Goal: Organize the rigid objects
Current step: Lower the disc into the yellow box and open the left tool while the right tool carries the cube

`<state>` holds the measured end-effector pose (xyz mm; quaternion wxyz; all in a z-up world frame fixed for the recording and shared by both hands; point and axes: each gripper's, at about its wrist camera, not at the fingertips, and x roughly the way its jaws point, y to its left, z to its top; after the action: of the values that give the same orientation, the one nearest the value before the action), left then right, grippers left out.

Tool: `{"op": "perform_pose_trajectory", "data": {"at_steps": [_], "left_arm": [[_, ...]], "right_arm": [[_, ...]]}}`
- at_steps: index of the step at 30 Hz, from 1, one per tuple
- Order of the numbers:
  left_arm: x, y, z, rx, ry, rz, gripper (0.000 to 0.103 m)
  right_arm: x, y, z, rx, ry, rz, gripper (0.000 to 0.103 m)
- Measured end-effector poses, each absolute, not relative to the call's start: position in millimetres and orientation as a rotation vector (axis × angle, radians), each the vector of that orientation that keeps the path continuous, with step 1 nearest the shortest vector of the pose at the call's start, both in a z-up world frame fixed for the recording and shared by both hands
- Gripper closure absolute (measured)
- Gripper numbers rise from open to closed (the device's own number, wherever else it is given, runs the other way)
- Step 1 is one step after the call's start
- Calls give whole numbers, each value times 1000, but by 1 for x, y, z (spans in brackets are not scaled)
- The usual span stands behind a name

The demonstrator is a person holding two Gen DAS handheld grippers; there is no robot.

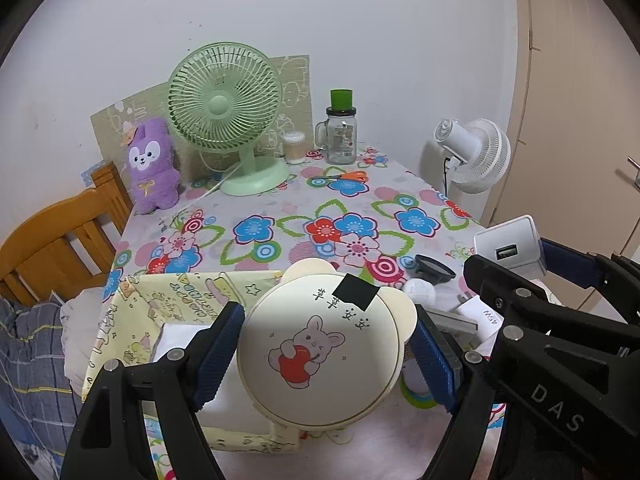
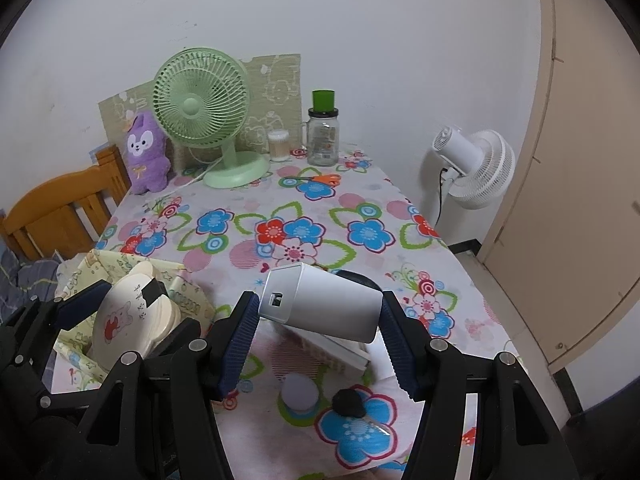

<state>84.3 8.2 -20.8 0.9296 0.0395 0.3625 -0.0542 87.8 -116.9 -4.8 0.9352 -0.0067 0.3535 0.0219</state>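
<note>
black lump (image 2: 349,403), right view only

Green desk fan (image 1: 224,104) beside purple plush rabbit (image 1: 152,166); white fan (image 1: 476,152) off-table.

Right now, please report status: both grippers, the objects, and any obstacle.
Left gripper shut on round cream case, above yellow box. Right gripper shut on white charger, clear of the table. Nothing in the way.
</note>
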Motion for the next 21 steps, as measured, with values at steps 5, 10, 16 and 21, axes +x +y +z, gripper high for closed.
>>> {"op": "perform_pose_trajectory", "data": {"at_steps": [5,10,16,21], "left_arm": [[86,22,-19,96,745,-116,20],[91,35,-18,103,746,-115,20],[98,53,-24,100,764,-105,20],[105,67,-32,99,791,-93,20]], "right_arm": [[90,-102,-4,-13,726,53,40],[94,-87,-2,-15,725,52,40],[102,-66,-5,-24,744,67,40],[110,-49,-11,-28,771,88,40]]}}
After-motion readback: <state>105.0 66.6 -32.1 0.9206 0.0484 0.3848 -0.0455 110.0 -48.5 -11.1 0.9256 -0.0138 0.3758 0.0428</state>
